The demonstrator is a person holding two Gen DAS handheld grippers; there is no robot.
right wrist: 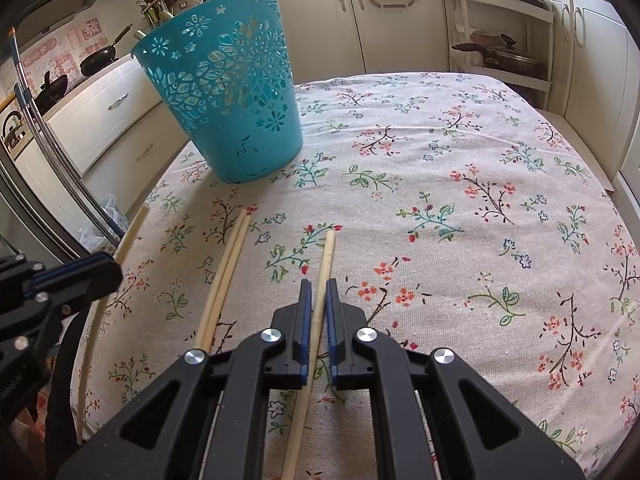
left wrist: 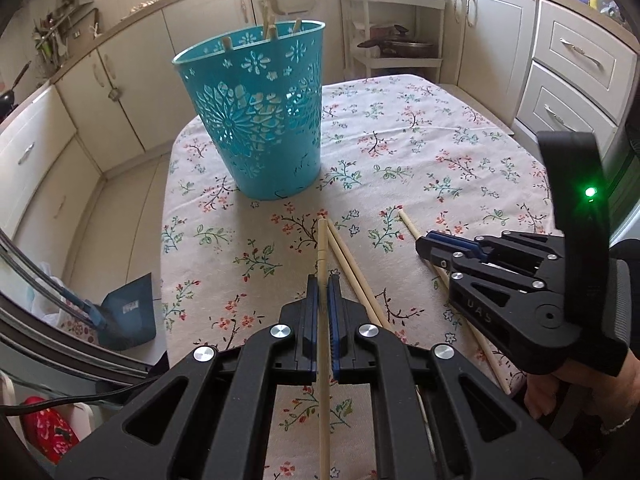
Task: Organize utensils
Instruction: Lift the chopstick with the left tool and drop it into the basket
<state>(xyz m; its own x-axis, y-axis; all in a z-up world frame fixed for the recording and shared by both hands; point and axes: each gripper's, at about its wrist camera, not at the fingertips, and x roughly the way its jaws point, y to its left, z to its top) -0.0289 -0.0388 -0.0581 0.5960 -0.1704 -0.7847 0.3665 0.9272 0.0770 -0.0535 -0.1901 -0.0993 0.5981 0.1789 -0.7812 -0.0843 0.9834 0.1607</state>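
Note:
A teal cut-out basket (left wrist: 256, 120) (right wrist: 224, 92) stands on the floral tablecloth (left wrist: 420, 128) at the far left, with several chopstick ends (left wrist: 272, 30) poking above its rim. My left gripper (left wrist: 323, 282) is shut on a pale chopstick (left wrist: 322, 240) held off the cloth and pointing toward the basket. A pair of chopsticks (left wrist: 352, 272) (right wrist: 228, 264) lies on the cloth between the two grippers. My right gripper (right wrist: 319, 286) (left wrist: 426, 246) is shut on another chopstick (right wrist: 329, 252) that rests low on the cloth. In the right wrist view the left gripper (right wrist: 100, 270) shows at the left edge with its chopstick (right wrist: 132, 232).
The table's left edge drops to the floor, where a blue dustpan (left wrist: 128, 312) and a bag lie. Cream cabinets ring the room. A white shelf rack with pans (left wrist: 396, 40) (right wrist: 504, 56) stands behind the table. A hand (left wrist: 580, 392) holds the right gripper.

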